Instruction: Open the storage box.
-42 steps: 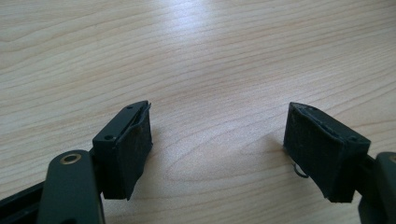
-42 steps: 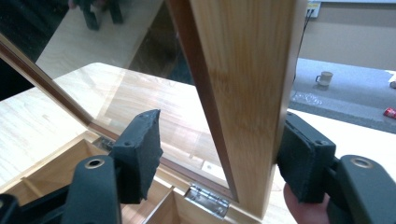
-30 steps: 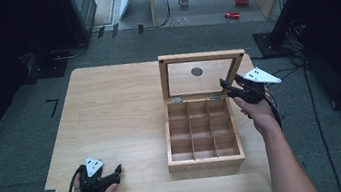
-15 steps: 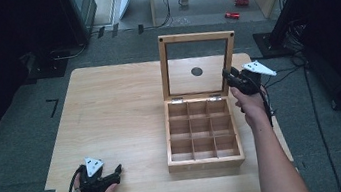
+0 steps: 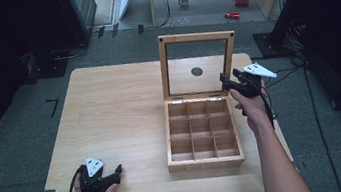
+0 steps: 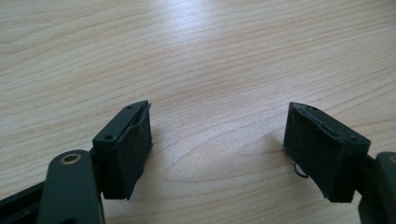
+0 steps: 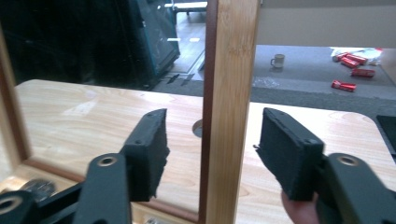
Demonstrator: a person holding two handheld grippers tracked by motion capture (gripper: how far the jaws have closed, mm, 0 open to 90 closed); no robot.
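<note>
Pale wood grain runs across the whole table, and at its near left corner the left tongs rest in the person's hand, jaws spread wide with only bare tabletop between them, as the left gripper view confirms; they take no part in the work for now. Right of centre stands the one wooden box, its nine compartments laid out three by three and all looking empty from above. Its single lid, a wooden frame around a clear pane, stands raised nearly upright on two small hinges at the box's far edge. At the lid's right side sit the right tongs, and the right gripper view has their jaws spread on either side of the frame's right-hand upright, apart from the wood and not pinching it. The step in hand appears to be the swinging of the lid, though which way it is meant to go I cannot tell from this moment alone. The next move, as I judge it, calls for either pressing the jaws onto that slim upright or drawing them clear sideways without nudging the frame, since a lid balanced near vertical could tip either way. Counted: two tongs, one box, one lid, nine cells.
</note>
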